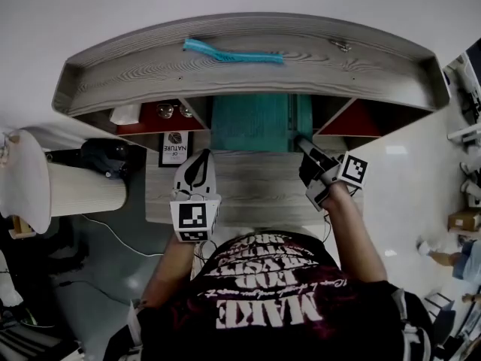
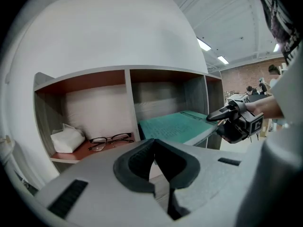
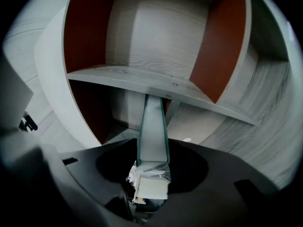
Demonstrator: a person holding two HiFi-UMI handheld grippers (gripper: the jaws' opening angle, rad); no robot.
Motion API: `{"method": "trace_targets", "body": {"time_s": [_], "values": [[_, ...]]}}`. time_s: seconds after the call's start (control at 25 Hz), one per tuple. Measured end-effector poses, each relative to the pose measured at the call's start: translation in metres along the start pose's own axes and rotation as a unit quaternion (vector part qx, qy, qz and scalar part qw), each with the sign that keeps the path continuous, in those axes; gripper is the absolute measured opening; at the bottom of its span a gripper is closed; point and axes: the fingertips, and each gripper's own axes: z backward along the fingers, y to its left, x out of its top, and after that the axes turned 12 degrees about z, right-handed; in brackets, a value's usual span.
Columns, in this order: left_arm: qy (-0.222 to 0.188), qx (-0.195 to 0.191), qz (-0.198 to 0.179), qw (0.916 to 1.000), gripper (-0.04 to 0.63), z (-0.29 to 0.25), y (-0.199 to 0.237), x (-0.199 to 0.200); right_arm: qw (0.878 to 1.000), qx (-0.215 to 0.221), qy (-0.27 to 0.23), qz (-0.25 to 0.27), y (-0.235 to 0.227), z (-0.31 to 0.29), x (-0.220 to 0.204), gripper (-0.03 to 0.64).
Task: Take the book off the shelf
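Note:
A teal book [image 1: 252, 122] lies flat in the middle compartment of the grey shelf unit [image 1: 113, 70], its front edge sticking out past the shelf board. My right gripper [image 1: 304, 145] is at the book's front right corner. In the right gripper view the book's page edge [image 3: 154, 126] runs between the two jaws, which sit against its covers. The left gripper view shows the same book [image 2: 177, 126] with the right gripper [image 2: 215, 117] on its corner. My left gripper [image 1: 197, 164] hovers in front of the shelf, left of the book, shut and empty [image 2: 154, 157].
Glasses [image 2: 110, 141] and a white tissue pack [image 2: 67, 138] lie in the left compartment. A blue brush [image 1: 233, 53] rests on the shelf top. A lower grey board [image 1: 255, 186] juts out under the grippers, a white-covered book [image 1: 174, 150] at its left. A white cylinder [image 1: 75, 189] stands left.

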Motion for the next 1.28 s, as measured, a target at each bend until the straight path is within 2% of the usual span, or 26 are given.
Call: {"method": "trace_targets", "body": {"time_s": [0.24, 0.84, 1.04, 1.28], "values": [[-0.009, 0.002, -0.005, 0.9999, 0.008, 0.03, -0.001, -0.007, 0.999, 0.002, -0.03, -0.023, 0.003, 0.024, -0.016, 0.192], [0.012, -0.002, -0.004, 0.9999, 0.008, 0.107, 0.001, -0.05, 0.993, 0.009, -0.099, -0.065, 0.023, 0.075, -0.065, 0.181], [0.01, -0.009, -0.01, 0.9999, 0.008, 0.12, 0.001, -0.052, 0.992, 0.002, -0.108, -0.066, 0.024, 0.088, -0.082, 0.179], [0.012, -0.009, -0.011, 0.9998, 0.008, 0.136, 0.006, -0.058, 0.994, -0.023, -0.084, -0.065, 0.012, 0.098, -0.119, 0.178]]}}
